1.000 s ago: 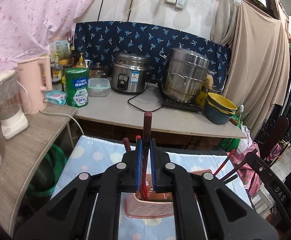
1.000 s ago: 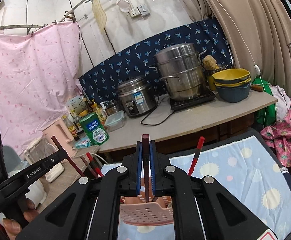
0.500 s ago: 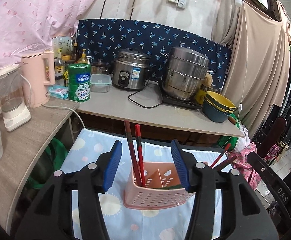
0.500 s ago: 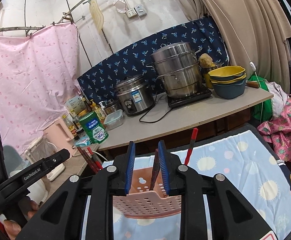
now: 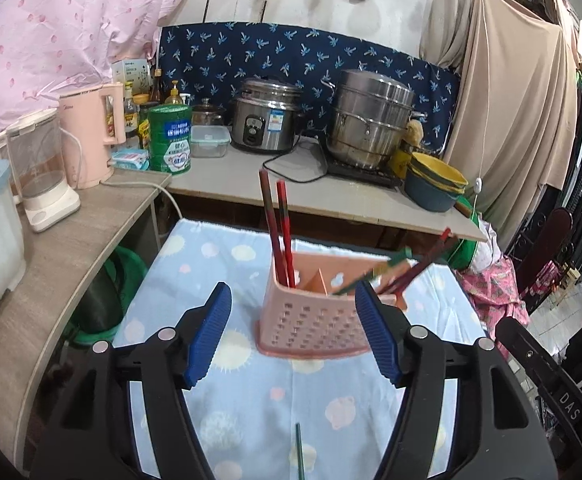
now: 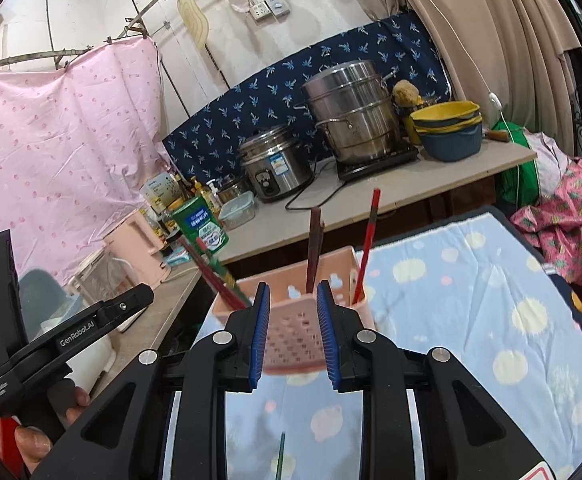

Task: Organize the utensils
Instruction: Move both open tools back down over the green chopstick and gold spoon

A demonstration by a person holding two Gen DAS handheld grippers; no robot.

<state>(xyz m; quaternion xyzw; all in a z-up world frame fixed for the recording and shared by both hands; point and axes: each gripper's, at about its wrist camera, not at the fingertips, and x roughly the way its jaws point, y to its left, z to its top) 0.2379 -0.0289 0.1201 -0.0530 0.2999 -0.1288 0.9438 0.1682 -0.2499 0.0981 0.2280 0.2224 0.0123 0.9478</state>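
Observation:
A pink perforated utensil holder (image 5: 314, 326) stands on the blue patterned cloth (image 5: 251, 408); it also shows in the right wrist view (image 6: 295, 320). Two red chopsticks (image 5: 279, 232) stand in its left compartment. More red and green chopsticks (image 5: 403, 268) lean out on the right. A green chopstick (image 5: 299, 456) lies on the cloth near me; it also shows in the right wrist view (image 6: 280, 456). My left gripper (image 5: 293, 332) is wide open and empty in front of the holder. My right gripper (image 6: 293, 334) is open and empty, just short of the holder.
A counter (image 5: 275, 192) behind the cloth carries a rice cooker (image 5: 265, 120), a steel steamer pot (image 5: 371, 120), stacked bowls (image 5: 435, 184) and a green tin (image 5: 170, 138). A side shelf (image 5: 59, 240) at left holds a pink kettle (image 5: 91, 136) and a blender.
Both grippers held a chopstick upright over the holder a second ago. Both have opened, let the chopsticks drop into the holder, and pulled back from it.

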